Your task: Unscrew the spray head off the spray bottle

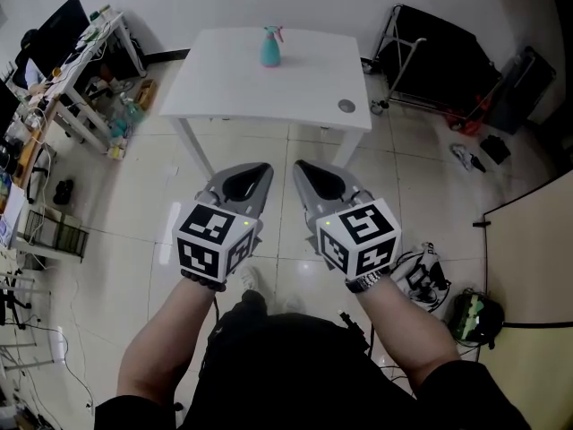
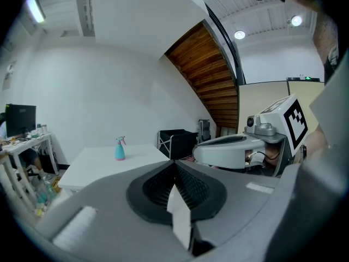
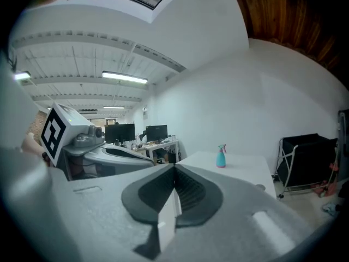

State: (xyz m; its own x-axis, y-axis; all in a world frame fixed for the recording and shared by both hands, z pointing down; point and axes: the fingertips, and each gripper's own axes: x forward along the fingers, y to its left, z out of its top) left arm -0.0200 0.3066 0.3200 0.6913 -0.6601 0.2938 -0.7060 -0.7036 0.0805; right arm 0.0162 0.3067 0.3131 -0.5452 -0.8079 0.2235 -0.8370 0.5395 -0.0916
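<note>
A teal spray bottle [image 1: 271,47] with a pink-and-teal spray head stands upright near the far edge of a white table [image 1: 269,88]. It also shows small in the left gripper view as the spray bottle [image 2: 119,148] and in the right gripper view as the spray bottle [image 3: 221,156]. My left gripper [image 1: 262,170] and right gripper [image 1: 299,167] are held side by side over the tiled floor, well short of the table. Both are shut with nothing between their jaws.
A round grey cap [image 1: 346,106] sits in the table's near right corner. A black folding cart [image 1: 430,56] stands right of the table. Cluttered desks with monitors [image 1: 63,70] line the left. A beige partition [image 1: 533,258] and bags [image 1: 474,316] are at right.
</note>
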